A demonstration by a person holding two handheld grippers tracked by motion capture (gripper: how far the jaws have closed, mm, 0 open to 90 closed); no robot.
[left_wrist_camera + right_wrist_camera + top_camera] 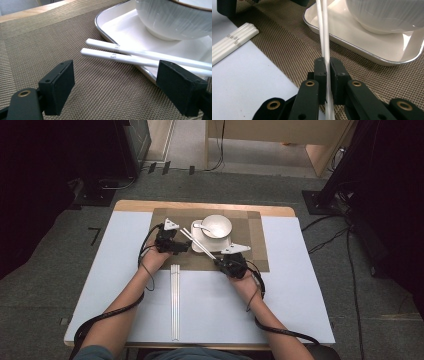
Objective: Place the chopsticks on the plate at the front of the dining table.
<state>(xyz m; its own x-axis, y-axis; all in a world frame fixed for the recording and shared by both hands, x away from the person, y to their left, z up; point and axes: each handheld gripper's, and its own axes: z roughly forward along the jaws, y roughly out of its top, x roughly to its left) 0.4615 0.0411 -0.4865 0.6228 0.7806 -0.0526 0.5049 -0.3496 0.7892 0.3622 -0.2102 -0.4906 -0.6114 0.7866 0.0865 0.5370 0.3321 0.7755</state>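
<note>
A pair of white chopsticks [200, 245] lies slanted across the left rim of a square white plate [196, 227]. My right gripper [220, 261] is shut on their near end; in the right gripper view the pads pinch the two sticks [324, 37] at the gripper [327, 72]. My left gripper [186, 246] stands open just left of the plate. In the left gripper view its jaws sit wide apart around [120, 85], low over the mat, with the chopsticks [130, 56] lying beyond them untouched. A white bowl [216, 226] stands on the plate.
A brown woven placemat [255, 245] lies under the plate on a white-covered table. Several more white chopsticks [175, 300] lie lengthwise on the white surface near the mat's front edge, also the sticks [234, 42]. A white spoon [202, 226] rests in the bowl.
</note>
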